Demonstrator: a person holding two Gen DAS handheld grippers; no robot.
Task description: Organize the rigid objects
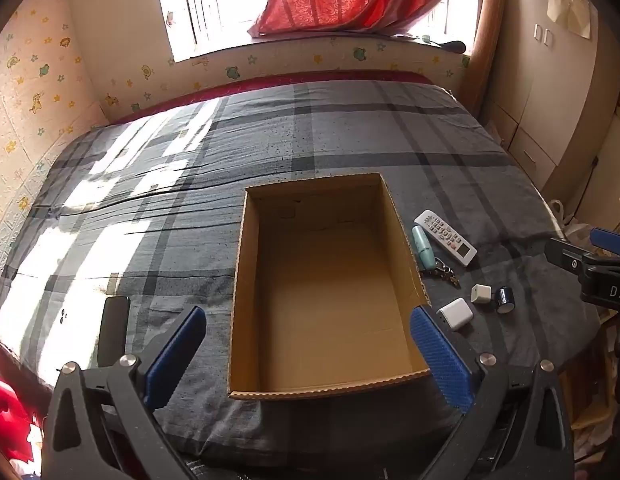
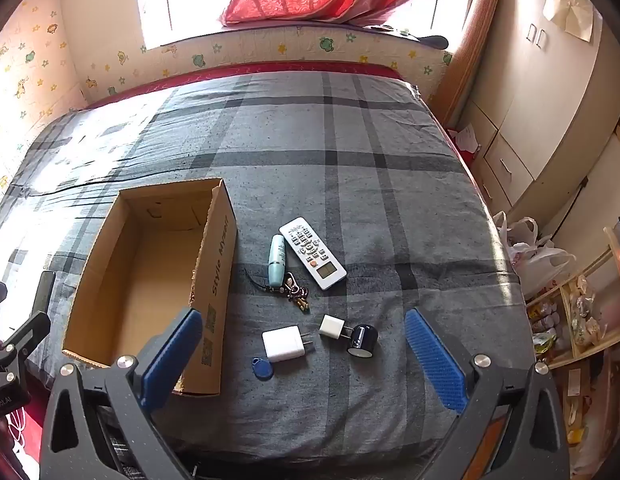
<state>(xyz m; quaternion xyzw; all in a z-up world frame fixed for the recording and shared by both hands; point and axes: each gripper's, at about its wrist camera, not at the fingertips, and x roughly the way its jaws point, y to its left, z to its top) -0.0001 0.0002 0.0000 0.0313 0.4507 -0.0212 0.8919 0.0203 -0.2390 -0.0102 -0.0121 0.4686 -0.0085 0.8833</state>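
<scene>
Cardboard, brown and bare inside: the open box (image 1: 326, 280) sits at the centre of the left wrist view on the grey plaid bed (image 1: 190, 184), and nothing lies in it. By that showing the organizing has not begun; every small thing is yet to be gathered, presumably into the box.

In the right wrist view the box (image 2: 150, 272) stands at left of centre, and the loose things lie on the bedcover to its right. A white remote control (image 2: 312, 253) lies slanted at the middle of the frame, with a pale teal tube (image 2: 277, 260) just beside it on the left and a bunch of keys (image 2: 296, 292) just below the tube. Lower down lie a large white charger (image 2: 284, 343), a small white plug (image 2: 332, 326) touching or nearly touching a dark blue cylinder (image 2: 363, 340), and a blue key fob (image 2: 263, 367) near the charger's lower left corner. A black phone-like slab (image 1: 115, 330) lies at lower left of the left wrist view, apart from the rest.

Both grippers hover above the near edge of the bed. The left gripper (image 1: 308, 316) has its fingers spread wide and holds nothing; the right gripper (image 2: 304, 318) likewise has its fingers wide apart and empty, the chargers lying beyond them.
</scene>
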